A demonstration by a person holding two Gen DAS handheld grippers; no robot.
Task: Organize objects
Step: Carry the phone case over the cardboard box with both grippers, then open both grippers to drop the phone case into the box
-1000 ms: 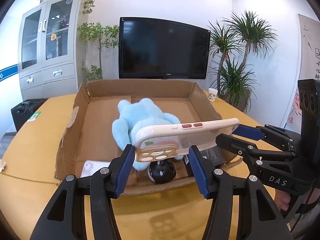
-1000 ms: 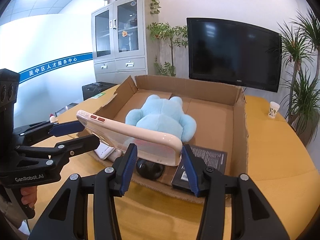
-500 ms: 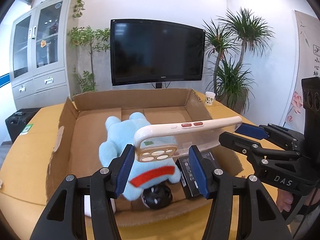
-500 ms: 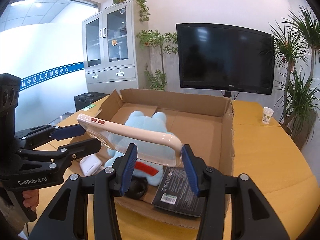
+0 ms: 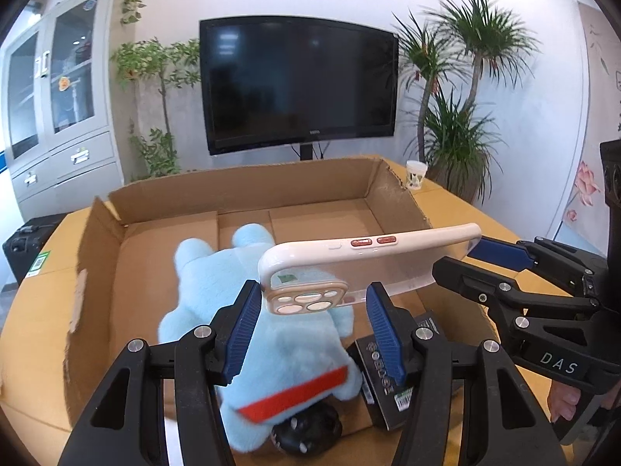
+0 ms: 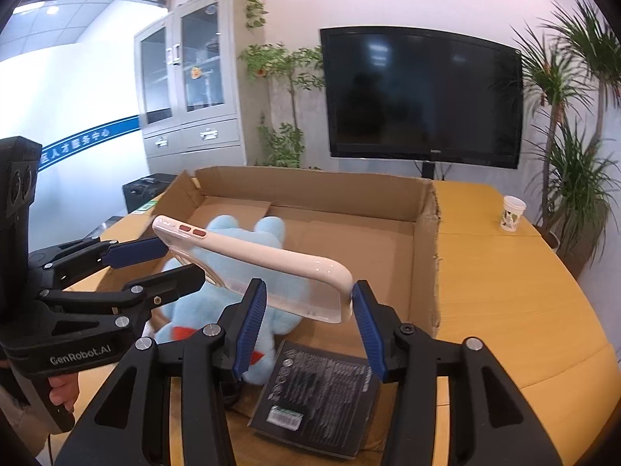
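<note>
A pink-rimmed clear phone case (image 5: 365, 264) is held level above the open cardboard box (image 5: 240, 186). My left gripper (image 5: 312, 303) is shut on its camera end. My right gripper (image 6: 308, 303) is shut on its other end (image 6: 310, 295). Each gripper shows in the other's view: the right one (image 5: 458, 260) and the left one (image 6: 182, 260). Below the case in the box lie a light blue plush toy (image 5: 248, 303) with a red band, a black packet (image 6: 314, 384) and a black ball (image 5: 306, 431).
The box (image 6: 425, 256) sits on a yellow wooden table (image 6: 504, 291). A paper cup (image 6: 512, 213) stands at the table's far right. Behind are a TV (image 6: 423, 97), a grey cabinet (image 6: 190, 89) and potted plants (image 5: 458, 116).
Both grippers have moved forward and higher with the phone case, so it now hangs over the plush toy in the box. Both keep their hold.
</note>
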